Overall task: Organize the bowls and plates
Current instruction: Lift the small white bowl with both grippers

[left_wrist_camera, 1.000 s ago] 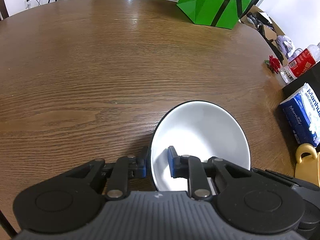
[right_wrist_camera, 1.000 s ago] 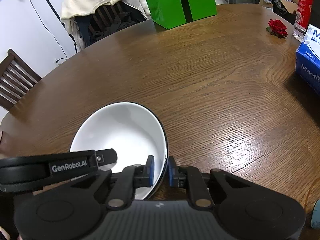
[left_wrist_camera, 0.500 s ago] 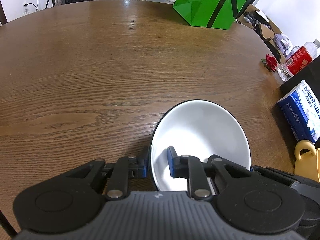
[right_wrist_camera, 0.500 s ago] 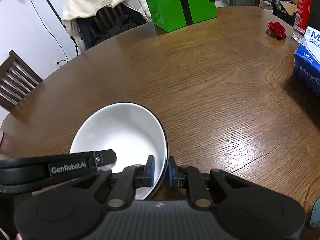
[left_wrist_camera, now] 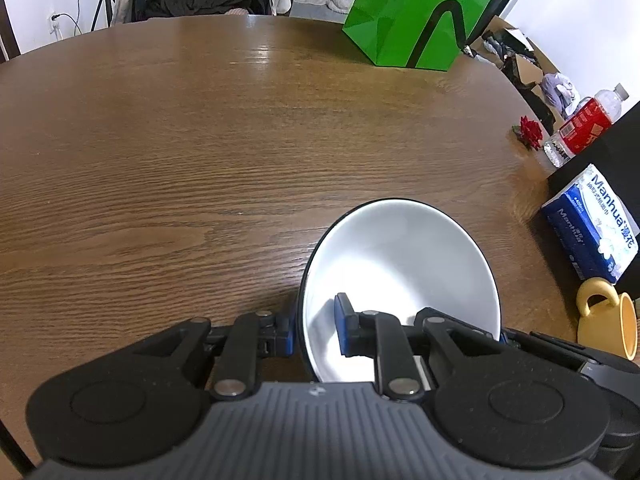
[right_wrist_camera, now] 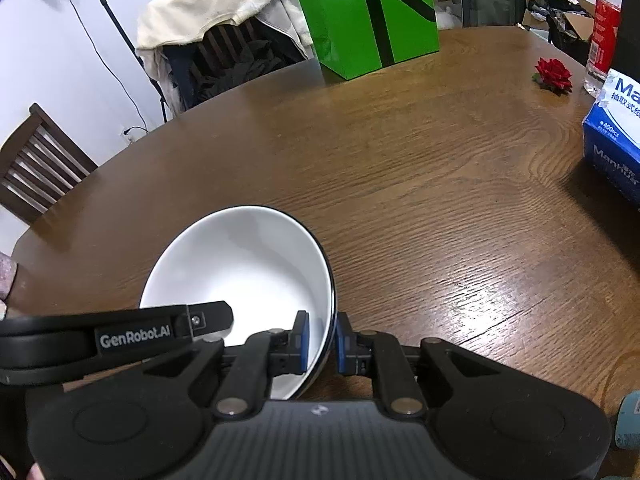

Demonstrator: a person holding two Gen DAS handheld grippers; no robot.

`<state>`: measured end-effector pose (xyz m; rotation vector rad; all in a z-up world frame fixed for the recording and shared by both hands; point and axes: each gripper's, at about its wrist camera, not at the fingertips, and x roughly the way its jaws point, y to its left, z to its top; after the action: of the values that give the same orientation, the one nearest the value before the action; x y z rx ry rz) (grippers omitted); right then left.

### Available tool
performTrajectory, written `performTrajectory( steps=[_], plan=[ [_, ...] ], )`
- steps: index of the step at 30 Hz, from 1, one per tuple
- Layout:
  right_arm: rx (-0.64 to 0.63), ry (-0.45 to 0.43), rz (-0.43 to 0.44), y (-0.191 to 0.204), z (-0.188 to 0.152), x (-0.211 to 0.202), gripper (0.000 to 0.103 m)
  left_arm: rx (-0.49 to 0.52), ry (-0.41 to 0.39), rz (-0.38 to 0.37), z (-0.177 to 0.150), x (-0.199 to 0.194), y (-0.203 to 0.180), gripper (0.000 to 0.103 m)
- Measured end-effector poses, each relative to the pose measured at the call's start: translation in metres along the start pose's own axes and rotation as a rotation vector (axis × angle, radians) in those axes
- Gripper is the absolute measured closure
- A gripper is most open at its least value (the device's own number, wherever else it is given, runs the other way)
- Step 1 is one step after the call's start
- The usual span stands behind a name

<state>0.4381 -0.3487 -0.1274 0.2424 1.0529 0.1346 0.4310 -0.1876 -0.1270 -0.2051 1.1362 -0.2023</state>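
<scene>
A white bowl (left_wrist_camera: 404, 264) with a thin dark rim is held between both grippers over the brown wooden table (left_wrist_camera: 200, 140). My left gripper (left_wrist_camera: 314, 326) is shut on the bowl's left rim, one blue pad inside and one outside. In the right wrist view the same bowl (right_wrist_camera: 244, 264) has its right rim pinched by my right gripper (right_wrist_camera: 322, 344), which is shut on it. The left gripper's black body, marked GenRobot.AI (right_wrist_camera: 136, 336), reaches in over the bowl's near left side. I cannot tell whether the bowl touches the table.
A green paper bag (left_wrist_camera: 416, 8) stands at the table's far side. At the right edge are a red flower (left_wrist_camera: 530, 132), a red-labelled bottle (left_wrist_camera: 584, 124), a blue tissue pack (left_wrist_camera: 592, 228) and a yellow mug (left_wrist_camera: 608, 320). Chairs (right_wrist_camera: 36, 164) with clothes stand beyond the table.
Both views have tipped up slightly, showing more of the room beyond the table. The bowl stays gripped the same way by both grippers.
</scene>
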Motion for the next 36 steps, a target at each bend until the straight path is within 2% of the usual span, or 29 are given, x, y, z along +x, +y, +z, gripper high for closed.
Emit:
performTrajectory(
  steps=[36],
  plan=[
    [-0.033, -0.056, 0.041, 0.042, -0.030, -0.059, 0.090, -0.007, -0.063, 0.005, -0.034, -0.073, 0.020, 0.084]
  ],
)
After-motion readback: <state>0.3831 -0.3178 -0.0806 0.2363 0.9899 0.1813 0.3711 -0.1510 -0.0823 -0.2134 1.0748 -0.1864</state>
